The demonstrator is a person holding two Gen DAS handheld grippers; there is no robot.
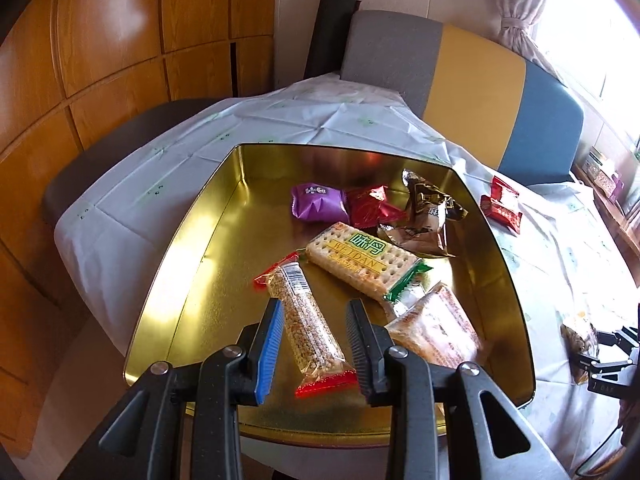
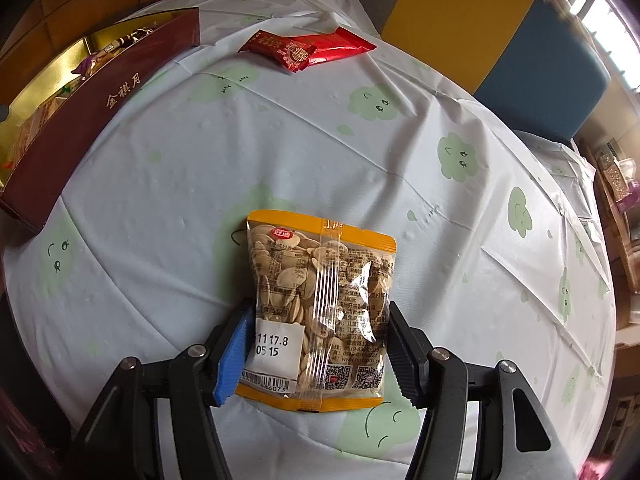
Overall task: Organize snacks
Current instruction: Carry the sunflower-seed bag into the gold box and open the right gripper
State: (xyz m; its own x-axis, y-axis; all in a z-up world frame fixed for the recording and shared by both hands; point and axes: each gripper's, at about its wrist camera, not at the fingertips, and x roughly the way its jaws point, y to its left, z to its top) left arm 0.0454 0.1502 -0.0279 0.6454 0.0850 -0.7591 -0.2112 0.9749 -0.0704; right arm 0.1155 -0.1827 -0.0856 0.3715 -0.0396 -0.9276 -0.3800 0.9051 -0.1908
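Note:
My left gripper [image 1: 314, 316] hangs open just above a gold tin [image 1: 180, 264]. Below the gap between its pads, a seed bar with red ends [image 1: 308, 320] lies on the tin floor, untouched. Also in the tin are a cracker pack [image 1: 360, 258], a purple sweet [image 1: 318, 201], a red sweet [image 1: 370, 205], brown packets [image 1: 432, 208] and an orange-tinted pack [image 1: 436, 332]. My right gripper [image 2: 320, 306] points down at the table, its pads pressed against both sides of a yellow-edged seed packet [image 2: 320, 304] that lies flat on the cloth.
Two red packets [image 2: 308, 46] lie on the pale cloth [image 2: 240, 152] beyond the seed packet. The tin's maroon outer wall [image 2: 100, 120] stands to the left. A grey, yellow and blue chair back [image 1: 472, 92] rises behind the table, and wooden panels [image 1: 120, 60] stand at left.

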